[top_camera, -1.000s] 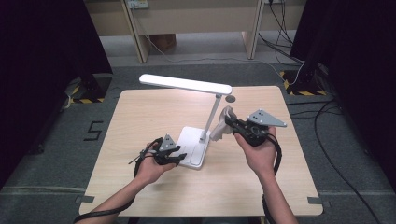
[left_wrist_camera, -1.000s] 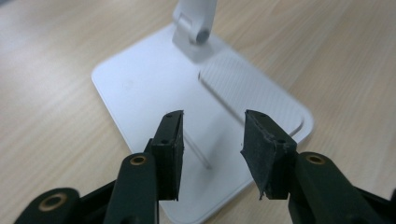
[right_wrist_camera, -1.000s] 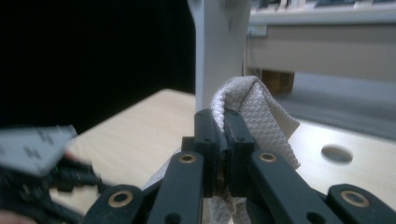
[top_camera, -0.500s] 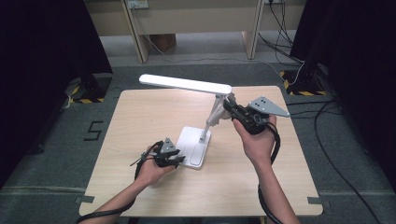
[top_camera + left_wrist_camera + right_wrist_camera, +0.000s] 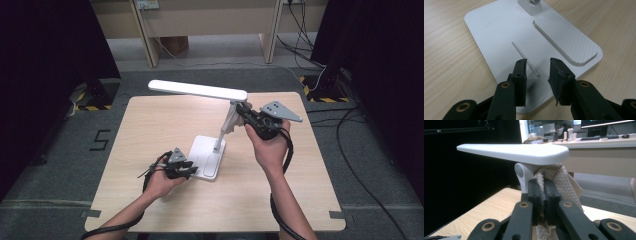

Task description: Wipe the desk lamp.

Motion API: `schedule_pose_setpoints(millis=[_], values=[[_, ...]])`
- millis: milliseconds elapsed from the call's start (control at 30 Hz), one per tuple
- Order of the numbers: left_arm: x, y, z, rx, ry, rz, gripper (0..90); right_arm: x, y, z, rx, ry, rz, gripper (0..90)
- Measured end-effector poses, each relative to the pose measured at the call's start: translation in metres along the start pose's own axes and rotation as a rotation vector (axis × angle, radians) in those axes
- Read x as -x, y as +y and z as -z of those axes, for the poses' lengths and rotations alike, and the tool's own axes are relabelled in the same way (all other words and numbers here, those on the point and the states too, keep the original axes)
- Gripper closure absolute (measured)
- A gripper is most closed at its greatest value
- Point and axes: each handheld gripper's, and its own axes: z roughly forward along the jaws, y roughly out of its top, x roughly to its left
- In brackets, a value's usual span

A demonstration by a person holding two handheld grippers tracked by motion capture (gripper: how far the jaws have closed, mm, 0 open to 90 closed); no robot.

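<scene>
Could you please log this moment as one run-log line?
work: wiping lamp | right gripper: shut on cloth at lamp neck | left gripper: open, jaws just closing, over lamp base

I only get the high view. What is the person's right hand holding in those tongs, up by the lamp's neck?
Observer: The right tongs are shut on a beige waffle-textured cloth, held against the lamp just below its hinge.
Visitor: Are the left tongs gripping the base?
Observer: No. The left tongs are open over the base with nothing between them, though their jaws have just been closing.
Visitor: Is there any detail on that base that I can't make out?
Observer: Yes, a ribbed recess along one side, with a thin groove beside it.
</scene>
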Motion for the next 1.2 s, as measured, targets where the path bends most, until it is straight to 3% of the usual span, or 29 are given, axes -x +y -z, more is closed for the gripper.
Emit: schedule_pose_setpoints(millis=[400, 933, 1200], values=[[0.002, 0.001, 0.000, -0.006, 0.005, -0.015, 66.8, 0.005, -0.013, -0.011, -0.032, -0.020, -0.023, 86.0], [0.002, 0.000, 0.000, 0.000, 0.005, -0.008, 66.8, 0.008, -0.044, -0.027, -0.094, -0.032, -0.061, 86.0], [0.002, 0.000, 0.000, 0.002, 0.007, -0.007, 66.8, 0.007, -0.051, -0.031, -0.116, -0.038, -0.059, 86.1]])
